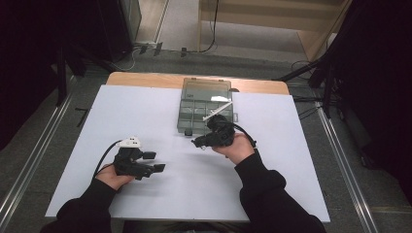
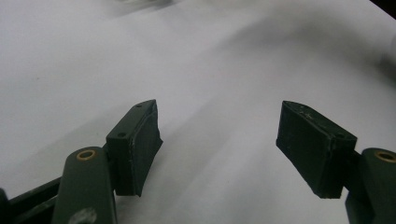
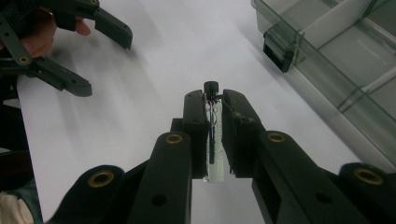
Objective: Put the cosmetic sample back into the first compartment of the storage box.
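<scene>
The right gripper [image 3: 214, 100] has its two black jaws pinched nearly together on a slim clear tube [image 3: 214, 140], which stands lengthwise between the pads with a small black cap poking out past the jaw tips. Thin coloured strands seem to lie inside the tube, though the right gripper view is too dim there to say what they are. In the high view this gripper [image 1: 200, 142] sits right of the table's middle, its jaws pointing left, just near of the compartment box [image 1: 206, 105].

The box is a smoky clear plastic organiser lying at the far middle of the white table [image 1: 145, 116], with its lid raised at the far side and a white strip lying slantwise over its right-hand compartments. In the right gripper view the box's wall [image 3: 327, 60] and black latch [image 3: 275, 49] show at the right, apart from the held tube.

The left gripper [image 1: 154, 161] rests near the left front of the table, held in the person's left hand [image 1: 112, 175], well apart from the box. Its jaws stand spread wide with only bare table between the pads [image 2: 140, 144].
</scene>
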The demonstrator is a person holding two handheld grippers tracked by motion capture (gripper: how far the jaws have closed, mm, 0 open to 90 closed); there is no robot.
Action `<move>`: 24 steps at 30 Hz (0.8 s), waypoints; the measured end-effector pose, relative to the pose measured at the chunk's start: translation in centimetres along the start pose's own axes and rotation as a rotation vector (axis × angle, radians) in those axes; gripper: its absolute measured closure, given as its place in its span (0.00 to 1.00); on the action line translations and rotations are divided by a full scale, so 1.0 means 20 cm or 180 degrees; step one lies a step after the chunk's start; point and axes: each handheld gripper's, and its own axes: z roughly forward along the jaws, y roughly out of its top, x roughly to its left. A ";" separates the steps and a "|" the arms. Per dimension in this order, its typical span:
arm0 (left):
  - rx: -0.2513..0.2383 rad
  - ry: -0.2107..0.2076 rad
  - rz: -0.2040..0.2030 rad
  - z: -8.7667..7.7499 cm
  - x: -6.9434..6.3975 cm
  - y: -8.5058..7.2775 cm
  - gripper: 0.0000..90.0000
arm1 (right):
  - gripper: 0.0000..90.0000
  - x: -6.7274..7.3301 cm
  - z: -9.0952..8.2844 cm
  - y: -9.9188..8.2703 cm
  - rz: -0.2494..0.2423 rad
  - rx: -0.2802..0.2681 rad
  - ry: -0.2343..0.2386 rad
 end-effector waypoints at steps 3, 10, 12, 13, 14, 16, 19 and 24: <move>-0.0003 -0.0016 -0.0002 0.00 0.00 0.00 0.33 | 0.90 -0.01 0.00 0.01 0.0051 -0.0013 0.0020; -0.0003 -0.0004 -0.0010 0.00 0.00 0.00 0.33 | 0.90 -0.04 0.01 0.04 0.0081 -0.0028 -0.0001; -0.0004 -0.0004 -0.0013 0.00 0.00 0.00 0.33 | 0.90 -0.05 0.01 0.05 0.0090 -0.0031 -0.0003; -0.0002 -0.0002 -0.0010 0.00 0.00 0.00 0.33 | 0.90 -0.05 0.01 0.05 0.0109 -0.0032 -0.0006; -0.0004 -0.0003 -0.0012 0.01 0.00 0.00 0.33 | 0.90 -0.05 0.01 0.06 0.0095 -0.0046 -0.0008; -0.0007 0.0000 -0.0014 0.01 0.00 0.00 0.33 | 0.90 -0.06 0.01 0.07 0.0109 -0.0054 -0.0021; -0.0006 0.0001 -0.0005 0.00 0.00 0.00 0.33 | 0.91 -0.07 0.01 0.09 0.0135 -0.0054 -0.0027; -0.0003 -0.0002 0.0001 0.00 0.00 0.00 0.33 | 0.91 -0.08 0.02 0.12 0.0143 -0.0083 -0.0035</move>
